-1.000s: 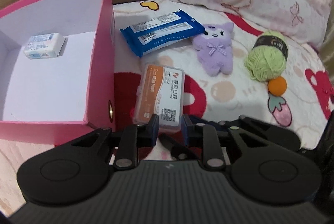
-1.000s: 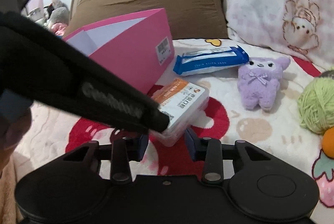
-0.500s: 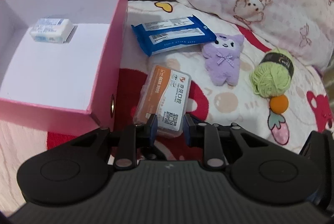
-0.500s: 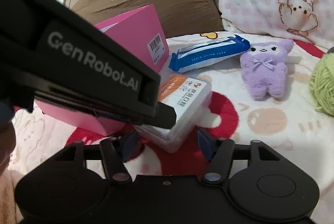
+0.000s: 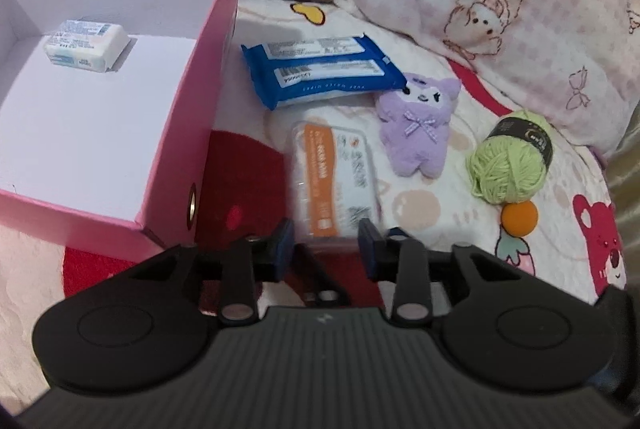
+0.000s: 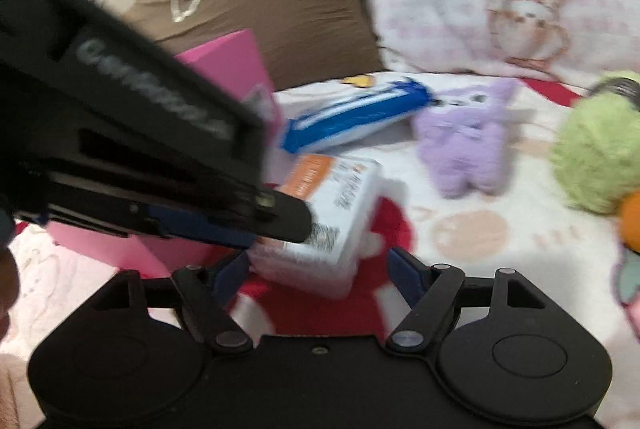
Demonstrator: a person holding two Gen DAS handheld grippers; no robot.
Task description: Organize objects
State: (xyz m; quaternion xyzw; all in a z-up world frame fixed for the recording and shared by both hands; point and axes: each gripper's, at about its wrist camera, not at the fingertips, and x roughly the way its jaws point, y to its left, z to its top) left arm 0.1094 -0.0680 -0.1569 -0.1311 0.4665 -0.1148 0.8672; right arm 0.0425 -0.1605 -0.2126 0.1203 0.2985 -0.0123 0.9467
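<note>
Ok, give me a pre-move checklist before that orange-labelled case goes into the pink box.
1. Orange-labelled case lies on the blanket beside the pink box, not in it: ok.
2. Left gripper jaws opening, the case's near end between them, pads not pressing: not ok for lifting.
3. Right gripper jaws opening wide around the case's near corner, no grip: not ok.
4. The two grippers crowd the same case: not ok.
5. Box floor bare apart from the white packet in its far corner: ok.
6. Blue wipes pack and purple plush clear of the case: ok.
</note>
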